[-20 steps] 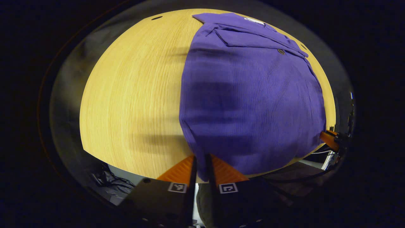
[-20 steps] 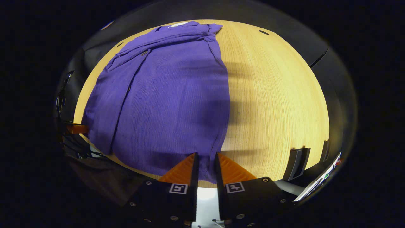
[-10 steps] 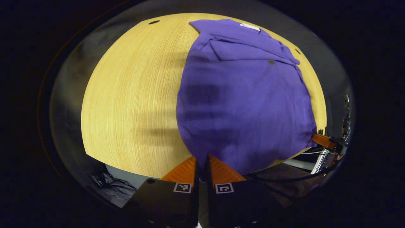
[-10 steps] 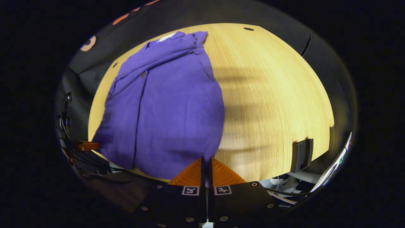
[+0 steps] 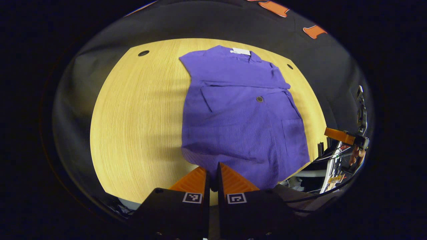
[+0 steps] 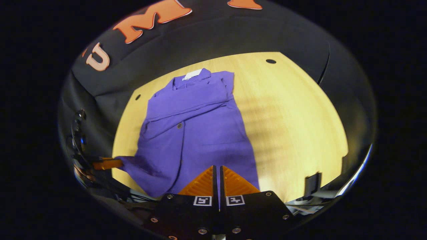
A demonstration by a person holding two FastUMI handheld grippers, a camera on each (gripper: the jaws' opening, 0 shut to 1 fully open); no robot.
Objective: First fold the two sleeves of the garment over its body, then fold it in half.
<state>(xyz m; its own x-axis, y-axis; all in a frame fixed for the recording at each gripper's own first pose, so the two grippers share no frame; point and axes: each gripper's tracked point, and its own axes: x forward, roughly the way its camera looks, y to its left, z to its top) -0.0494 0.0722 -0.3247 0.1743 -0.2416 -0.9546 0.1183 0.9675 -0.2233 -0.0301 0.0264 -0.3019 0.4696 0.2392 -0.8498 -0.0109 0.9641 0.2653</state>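
Note:
A purple shirt (image 5: 240,126) lies on the wooden table (image 5: 133,116), collar at the far end and both sleeves folded across its body. My left gripper (image 5: 212,170) is shut on the near hem; in the right gripper view, the shirt's (image 6: 193,140) near left corner is drawn into a point at the left gripper (image 6: 107,164). My right gripper (image 6: 217,169) is shut above the near hem, and I cannot make out cloth between its fingers. In the left gripper view, a strip of table separates the right gripper (image 5: 337,135) from the shirt's right edge.
Bare wood (image 6: 293,133) stretches to the right of the shirt in the right gripper view. Small round holes (image 5: 143,53) mark the table's far corners. Black cloth wall (image 6: 217,36) rises behind the table. A dark stand (image 6: 312,182) and cables (image 5: 330,156) sit by the near edge.
Both grippers have risen and drawn back, so the table looks smaller. The right gripper closed a second ago. The shirt's right edge now lies to the right of the right fingers.

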